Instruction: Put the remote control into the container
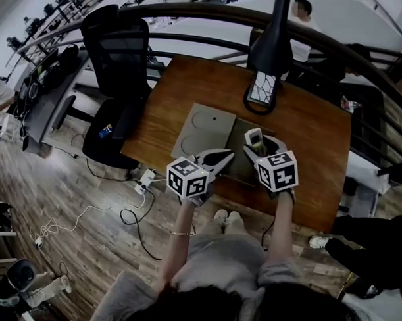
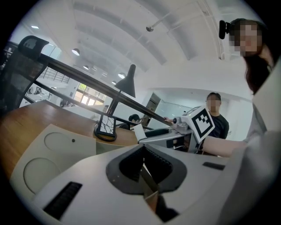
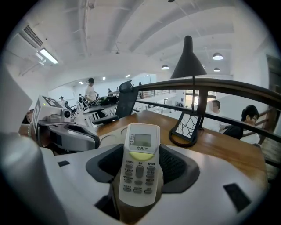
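Your right gripper (image 1: 262,147) clamps the remote control (image 3: 140,162) over the open container (image 1: 235,152) while your left gripper (image 2: 142,166) sits closed and empty, so lower it squarely inside before releasing.

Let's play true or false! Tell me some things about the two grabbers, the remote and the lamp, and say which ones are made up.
1. The right gripper holds the remote control. True.
2. The left gripper holds something too. False: its jaws are together with nothing between them.
3. The lamp lies on the floor. False: it stands upright on the wooden table.
4. The remote control has a little screen above its buttons. True.
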Available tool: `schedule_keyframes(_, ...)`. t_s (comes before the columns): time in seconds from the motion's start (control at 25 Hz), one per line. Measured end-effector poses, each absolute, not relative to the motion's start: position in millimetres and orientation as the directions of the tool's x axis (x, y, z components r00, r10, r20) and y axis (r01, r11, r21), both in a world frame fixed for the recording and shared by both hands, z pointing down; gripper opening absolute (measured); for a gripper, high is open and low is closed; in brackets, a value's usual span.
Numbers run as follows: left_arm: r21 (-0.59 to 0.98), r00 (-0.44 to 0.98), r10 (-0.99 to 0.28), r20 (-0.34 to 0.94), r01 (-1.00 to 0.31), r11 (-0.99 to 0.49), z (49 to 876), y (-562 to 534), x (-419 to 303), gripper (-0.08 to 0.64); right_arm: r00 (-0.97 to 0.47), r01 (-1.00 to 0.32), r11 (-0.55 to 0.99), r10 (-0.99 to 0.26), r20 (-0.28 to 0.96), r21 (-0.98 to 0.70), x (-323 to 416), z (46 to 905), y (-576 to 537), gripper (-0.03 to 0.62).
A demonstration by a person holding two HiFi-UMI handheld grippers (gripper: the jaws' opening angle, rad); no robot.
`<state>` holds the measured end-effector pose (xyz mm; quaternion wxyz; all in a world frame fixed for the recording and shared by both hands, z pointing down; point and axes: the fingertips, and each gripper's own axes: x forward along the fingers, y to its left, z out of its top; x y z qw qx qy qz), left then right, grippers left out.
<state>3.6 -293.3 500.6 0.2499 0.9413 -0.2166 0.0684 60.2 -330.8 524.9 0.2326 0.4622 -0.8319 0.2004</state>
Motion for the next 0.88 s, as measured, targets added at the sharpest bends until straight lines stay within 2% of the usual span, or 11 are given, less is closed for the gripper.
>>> schedule_keyframes(0.36, 0.485, 0.893, -0.347, 0.286, -0.448, -0.751, 529.0, -293.0, 5.9, 0.003, -0.464, -0.821, 0.561, -0.553, 0.692, -0.103, 48.5, 577.7, -336.4, 0.253)
schedule_keyframes(0.88, 0.527, 0.88, -0.345, 0.328, -0.473, -0.706, 553.7, -294.4, 6.9, 0.003, -0.459, -0.74, 0.667, -0.401, 0.793, -0.092, 31.8, 622.5, -341.8, 0.253)
